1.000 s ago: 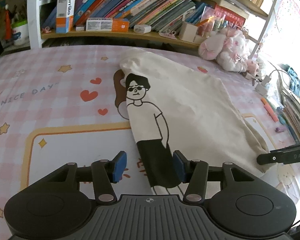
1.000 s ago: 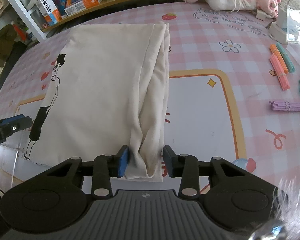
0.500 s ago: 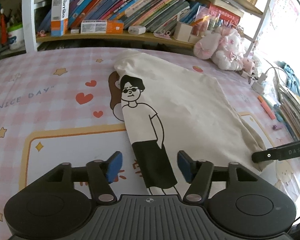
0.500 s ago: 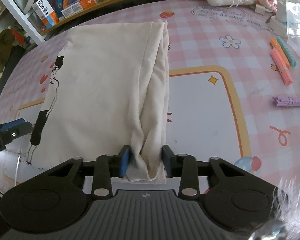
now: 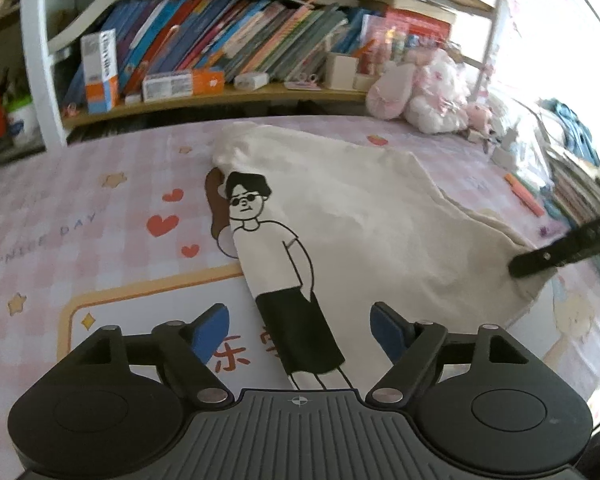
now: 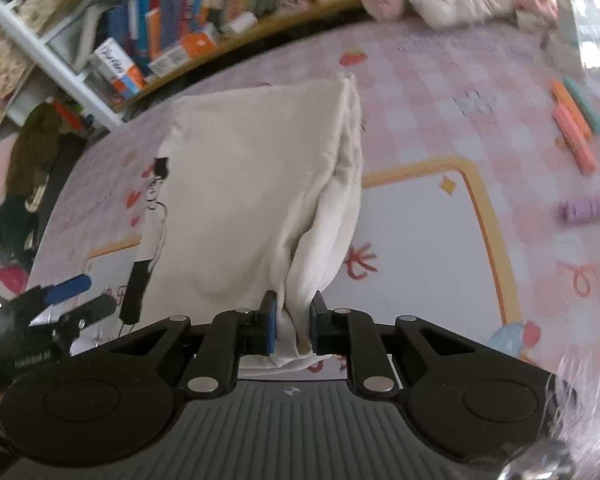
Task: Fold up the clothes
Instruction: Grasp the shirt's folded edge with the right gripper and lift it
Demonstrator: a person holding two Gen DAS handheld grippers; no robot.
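Your left gripper (image 5: pixel 300 330) has spread wider since a moment ago and is opening more, touching nothing. Your right gripper (image 6: pixel 293 322) is closing and pinches the near corner of the cream shirt (image 6: pixel 256 184), which lies folded on the pink table mat (image 6: pixel 420 240). Its bottom edge hides behind your grippers, and the bookshelf (image 6: pixel 188 24) looks blurry.

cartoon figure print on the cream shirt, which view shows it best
The left wrist view: the whole cartoon figure print faces the camera on the cream shirt, head to legs. The right wrist view catches only a thin edge-on strip of it along the shirt's left border.
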